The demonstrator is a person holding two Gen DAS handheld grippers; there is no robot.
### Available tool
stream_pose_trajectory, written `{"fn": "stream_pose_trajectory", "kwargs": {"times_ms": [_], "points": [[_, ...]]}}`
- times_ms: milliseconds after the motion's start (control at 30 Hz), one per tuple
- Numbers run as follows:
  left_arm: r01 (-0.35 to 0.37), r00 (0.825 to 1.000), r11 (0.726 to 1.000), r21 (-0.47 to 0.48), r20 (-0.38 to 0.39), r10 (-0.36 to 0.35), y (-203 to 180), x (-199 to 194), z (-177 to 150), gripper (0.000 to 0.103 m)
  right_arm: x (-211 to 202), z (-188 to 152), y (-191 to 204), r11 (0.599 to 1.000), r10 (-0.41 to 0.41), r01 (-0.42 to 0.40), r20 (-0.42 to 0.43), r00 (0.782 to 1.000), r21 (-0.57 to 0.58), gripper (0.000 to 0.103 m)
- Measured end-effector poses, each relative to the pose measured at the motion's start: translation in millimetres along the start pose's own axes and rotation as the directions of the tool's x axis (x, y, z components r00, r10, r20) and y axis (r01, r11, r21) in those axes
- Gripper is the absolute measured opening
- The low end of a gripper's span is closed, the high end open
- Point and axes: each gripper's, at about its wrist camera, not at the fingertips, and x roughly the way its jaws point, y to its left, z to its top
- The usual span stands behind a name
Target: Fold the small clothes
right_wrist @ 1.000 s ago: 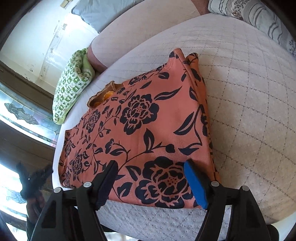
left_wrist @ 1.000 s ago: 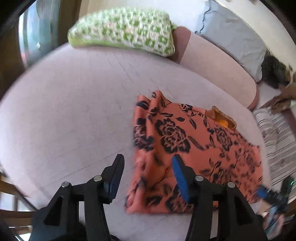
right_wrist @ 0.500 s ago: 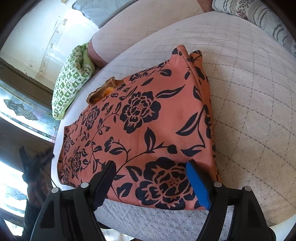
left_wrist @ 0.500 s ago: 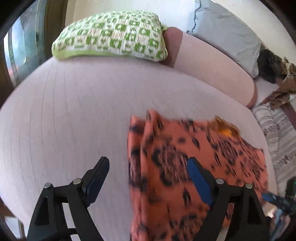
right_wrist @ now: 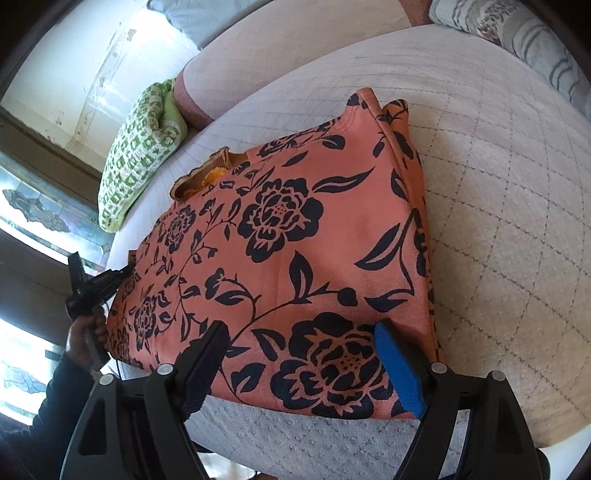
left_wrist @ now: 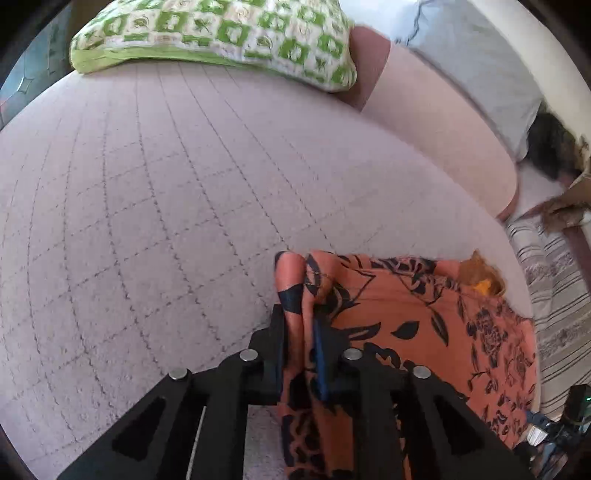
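An orange garment with a black flower print [right_wrist: 295,243] lies flat on the quilted bed; it also shows in the left wrist view [left_wrist: 424,332]. My left gripper [left_wrist: 300,328] is shut on the garment's left edge, a fold of cloth pinched between the jaws. It shows small at the garment's far left in the right wrist view [right_wrist: 92,288], held by a hand. My right gripper [right_wrist: 303,350] is open, its jaws spread over the garment's near edge without gripping it.
A green and white checked pillow [left_wrist: 221,33] lies at the bed's head, also in the right wrist view [right_wrist: 144,147]. A pink bolster [left_wrist: 436,122] and a grey pillow [left_wrist: 476,62] lie behind. A striped cloth [left_wrist: 554,295] is at right. Bed edge [right_wrist: 314,439] is close below my right gripper.
My left gripper moved in onto the garment's left edge and shut on it. My right gripper stayed open and hardly moved.
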Motion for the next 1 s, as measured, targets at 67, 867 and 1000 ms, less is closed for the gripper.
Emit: {"fn": "stream_pose_trajectory", "kwargs": {"times_ms": [67, 867, 1000], "points": [[-0.059, 0.998, 0.997, 0.054, 0.020, 0.058, -13, -9, -4, 0.024, -2, -1, -4, 1.000, 0.017, -0.017, 0.006, 1.000, 0.016, 0.083], [-0.056, 0.995, 0.926, 0.373, 0.093, 0.022, -187, -58, -98, 0.074, -25, -62, -59, 0.843, 0.205, -0.211, 0.068, 0.977, 0.496, 0.083], [-0.099, 0.993, 0.917, 0.385, 0.094, 0.068, -197, -56, -98, 0.074, -14, -57, -65, 0.801, 0.191, -0.234, 0.136, 0.972, 0.551, 0.083]]}}
